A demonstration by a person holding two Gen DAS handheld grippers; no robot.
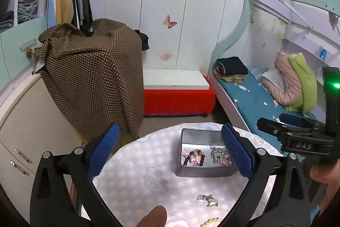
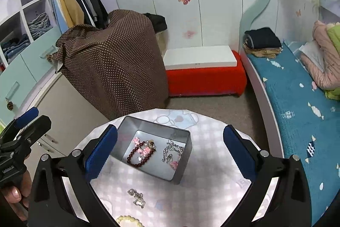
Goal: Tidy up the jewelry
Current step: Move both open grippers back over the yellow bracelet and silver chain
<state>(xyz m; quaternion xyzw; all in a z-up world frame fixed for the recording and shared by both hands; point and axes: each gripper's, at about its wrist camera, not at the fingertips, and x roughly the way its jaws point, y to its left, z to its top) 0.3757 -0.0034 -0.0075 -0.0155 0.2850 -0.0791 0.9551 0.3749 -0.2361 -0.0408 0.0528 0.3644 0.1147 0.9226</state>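
- Already stowed: dark red bead bracelet [image 2: 139,155] and silver chain [image 2: 172,151], inside metal tin [image 2: 182,173] ahead of right gripper [image 2: 170,154].
- Outstanding: silver trinket [image 2: 137,198] and pale bead bracelet [image 2: 128,220], on surface [image 2: 212,173] beneath it.
- Left gripper [image 1: 169,155] and right gripper: spread wide, empty.

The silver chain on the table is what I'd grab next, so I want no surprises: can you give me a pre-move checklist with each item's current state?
1. Silver chain lies free on the table, outside the tin: ok.
2. Right gripper open and empty: ok.
3. Left gripper open and empty: ok.
4. Tin upright, with no lid on it: ok.
5. Room left on the tin floor beside the red bead bracelet and the silver necklace: ok.
6. Cream bead bracelet clear of the chain: ok, though cut off at the frame edge.
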